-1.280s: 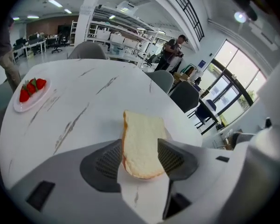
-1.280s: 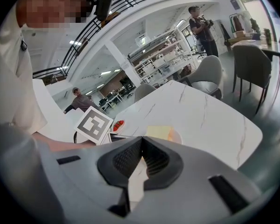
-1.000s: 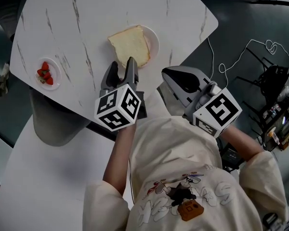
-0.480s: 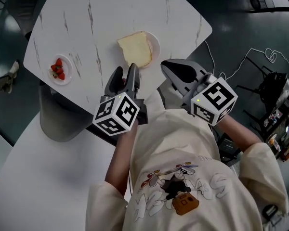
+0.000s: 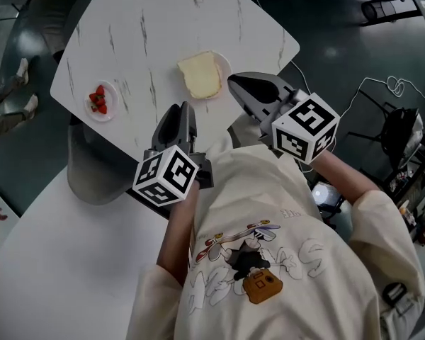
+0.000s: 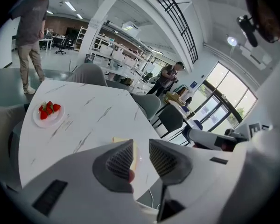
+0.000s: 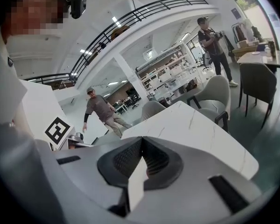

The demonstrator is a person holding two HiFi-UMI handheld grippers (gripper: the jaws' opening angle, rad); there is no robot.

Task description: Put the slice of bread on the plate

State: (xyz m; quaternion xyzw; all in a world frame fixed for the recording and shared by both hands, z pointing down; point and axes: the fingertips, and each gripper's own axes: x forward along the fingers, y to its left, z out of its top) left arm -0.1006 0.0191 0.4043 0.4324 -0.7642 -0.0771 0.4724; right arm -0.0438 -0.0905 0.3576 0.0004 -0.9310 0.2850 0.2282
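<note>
Head view: slice of bread lies on the plate; left gripper jaws are closing, empty; right gripper jaws clenched.

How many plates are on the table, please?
2: the strawberry plate near the table's left edge, and the bread plate under the bread slice toward its right edge.

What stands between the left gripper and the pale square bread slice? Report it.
Nothing visible. Only bare white marble tabletop lies between the left gripper, its empty jaws closing, and the pale square bread slice, which already rests on the small round white plate.
</note>
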